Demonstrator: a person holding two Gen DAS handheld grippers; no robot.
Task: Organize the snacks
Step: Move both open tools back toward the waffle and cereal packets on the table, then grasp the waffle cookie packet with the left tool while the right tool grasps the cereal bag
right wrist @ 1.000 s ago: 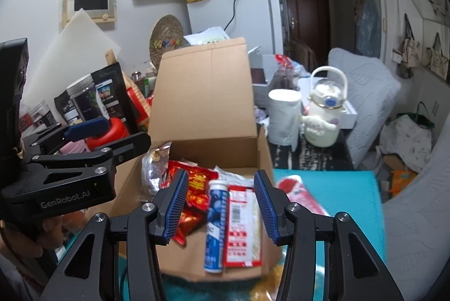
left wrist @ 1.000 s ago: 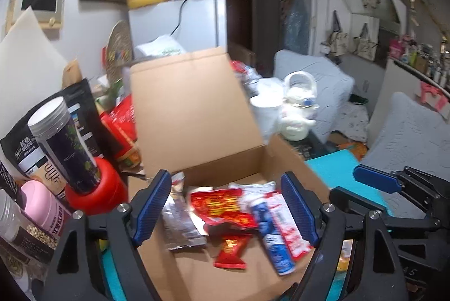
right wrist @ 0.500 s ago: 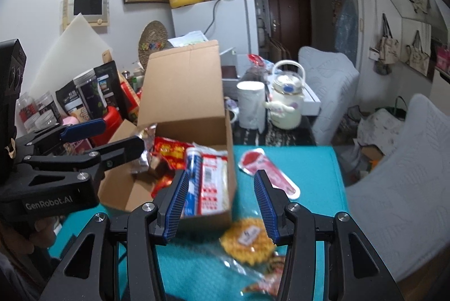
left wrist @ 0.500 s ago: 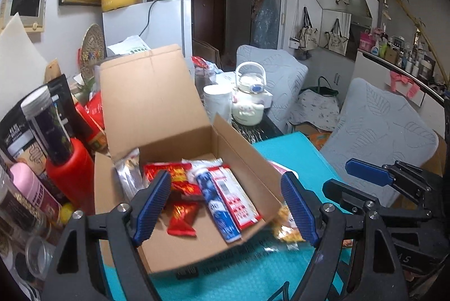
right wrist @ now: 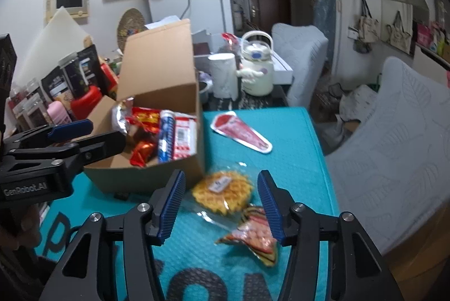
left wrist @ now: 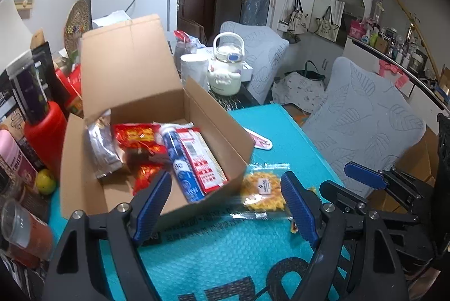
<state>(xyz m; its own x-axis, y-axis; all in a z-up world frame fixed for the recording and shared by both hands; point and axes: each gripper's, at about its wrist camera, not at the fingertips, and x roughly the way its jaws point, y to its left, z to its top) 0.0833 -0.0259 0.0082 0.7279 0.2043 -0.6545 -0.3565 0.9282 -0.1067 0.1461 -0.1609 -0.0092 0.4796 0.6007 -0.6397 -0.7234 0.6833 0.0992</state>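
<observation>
The step in hand looks like the reach for the next loose snack. The box (right wrist: 157, 92) on the teal table (right wrist: 295, 149) already holds several packets and a tube, while a waffle (right wrist: 222, 192) in clear wrap lies just beside its near corner, a striped packet (right wrist: 253, 236) touching it and a pink packet (right wrist: 242, 135) farther back. The right hand-held gripper (right wrist: 220, 205) has just been opening; its jaws stand apart around the waffle, not touching it. The left hand-held gripper (left wrist: 226, 205) is spread and empty over the box's near edge. Next, I judge, the right should drop lower and pinch the waffle's crinkly wrap, which may slip.
</observation>
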